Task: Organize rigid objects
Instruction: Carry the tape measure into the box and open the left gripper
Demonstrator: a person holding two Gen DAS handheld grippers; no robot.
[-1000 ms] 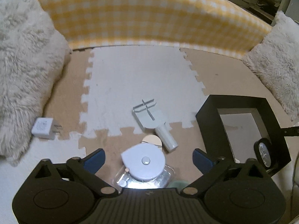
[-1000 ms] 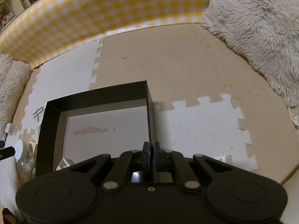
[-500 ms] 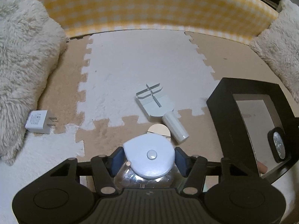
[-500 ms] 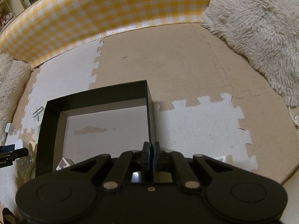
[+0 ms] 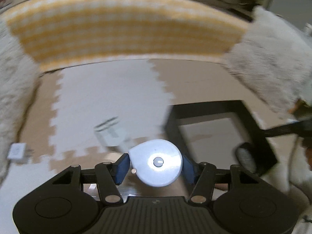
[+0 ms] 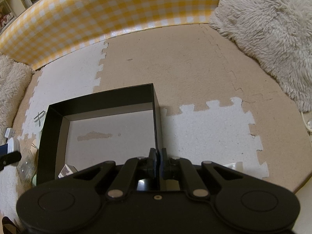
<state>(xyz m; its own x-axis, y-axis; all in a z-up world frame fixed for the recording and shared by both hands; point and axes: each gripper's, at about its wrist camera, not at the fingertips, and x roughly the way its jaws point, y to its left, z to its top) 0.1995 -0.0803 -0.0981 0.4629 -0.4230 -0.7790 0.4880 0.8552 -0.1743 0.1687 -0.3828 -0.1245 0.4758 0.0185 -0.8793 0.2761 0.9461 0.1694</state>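
Observation:
My left gripper [image 5: 155, 164] is shut on a clear jar with a pale blue lid [image 5: 156, 162] and holds it above the mat, left of the black box [image 5: 212, 109]. The jar and the left gripper also show at the left edge of the right wrist view [image 6: 12, 146]. My right gripper [image 6: 158, 156] is shut on the right wall of the black box [image 6: 156, 105]. A small white block [image 6: 66, 170] lies in the box's near left corner. A round black object [image 5: 245, 158] is at the box's near side.
A white tool with a tube handle [image 5: 111, 134] and a white charger plug [image 5: 17, 152] lie on the foam mat at the left. A yellow checked barrier [image 6: 109, 11] runs along the back. Fluffy cushions [image 6: 273, 31] flank both sides.
My left gripper closed on the blue-lidded jar, lifted it off the mat and is swinging right toward the box; the view is blurred. My right gripper has kept its hold on the box wall.

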